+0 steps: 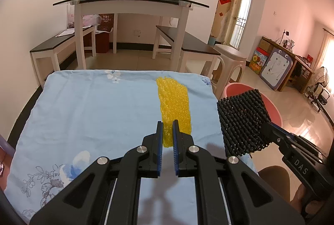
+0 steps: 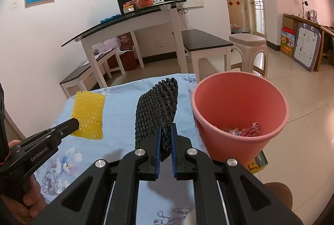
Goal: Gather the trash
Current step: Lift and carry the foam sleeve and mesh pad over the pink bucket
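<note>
My left gripper (image 1: pixel 167 127) is clenched on the near end of the yellow foam fruit net (image 1: pixel 173 107); the blue pads pinch it from both sides. The net's far part runs toward the far edge of the blue floral cloth (image 1: pixel 83 112) that covers the table, right of its middle. From the right wrist view the yellow net (image 2: pixel 88 117) looks lifted, held flat-on, near the cloth's left edge, with the left gripper (image 2: pixel 76 123) at its lower left side.

My right gripper (image 2: pixel 166 128) is grasping the black foam fruit net (image 2: pixel 158 112), jaws closed on its lower end, the net standing upright above the cloth. In the left wrist view the black net (image 1: pixel 242 122) hangs off the right gripper (image 1: pixel 266 129) past the cloth's right edge.

The pink trash bucket (image 2: pixel 240 99) stands just beside the cloth's right edge, on the floor side, crumpled wrappers (image 2: pixel 249 130) at its bottom. The black net is close to the bucket rim, not over it as far as I can tell.
</note>
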A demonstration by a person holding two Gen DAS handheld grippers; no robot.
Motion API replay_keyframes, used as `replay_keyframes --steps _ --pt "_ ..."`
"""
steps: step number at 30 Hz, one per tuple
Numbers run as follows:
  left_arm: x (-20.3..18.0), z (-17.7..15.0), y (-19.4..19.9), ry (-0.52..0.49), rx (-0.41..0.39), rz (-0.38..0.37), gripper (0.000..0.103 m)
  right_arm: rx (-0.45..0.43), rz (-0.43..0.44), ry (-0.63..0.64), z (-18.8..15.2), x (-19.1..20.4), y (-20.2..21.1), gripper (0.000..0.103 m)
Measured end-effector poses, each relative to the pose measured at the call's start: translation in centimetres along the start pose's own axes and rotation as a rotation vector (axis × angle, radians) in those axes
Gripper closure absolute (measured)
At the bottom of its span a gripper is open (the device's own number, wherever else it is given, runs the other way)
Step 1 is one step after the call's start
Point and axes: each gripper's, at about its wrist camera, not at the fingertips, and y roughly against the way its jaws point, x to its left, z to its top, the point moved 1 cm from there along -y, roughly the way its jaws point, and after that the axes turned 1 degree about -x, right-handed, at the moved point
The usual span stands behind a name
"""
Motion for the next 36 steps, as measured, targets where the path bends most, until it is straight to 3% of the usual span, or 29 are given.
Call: replay_keyframes --steps 21,36 --pt "-2.0 1.5 -0.5 -0.028 -0.035 -0.043 0.095 -0.021 -0.003 -0.033 0.9 -1.5 -0.2 0.095" --pt "-8.4 3.9 -3.0 -0.096 -0.049 -0.148 0.095 -0.099 -0.135 -0.130 3.3 -8.7 0.6 0.095"
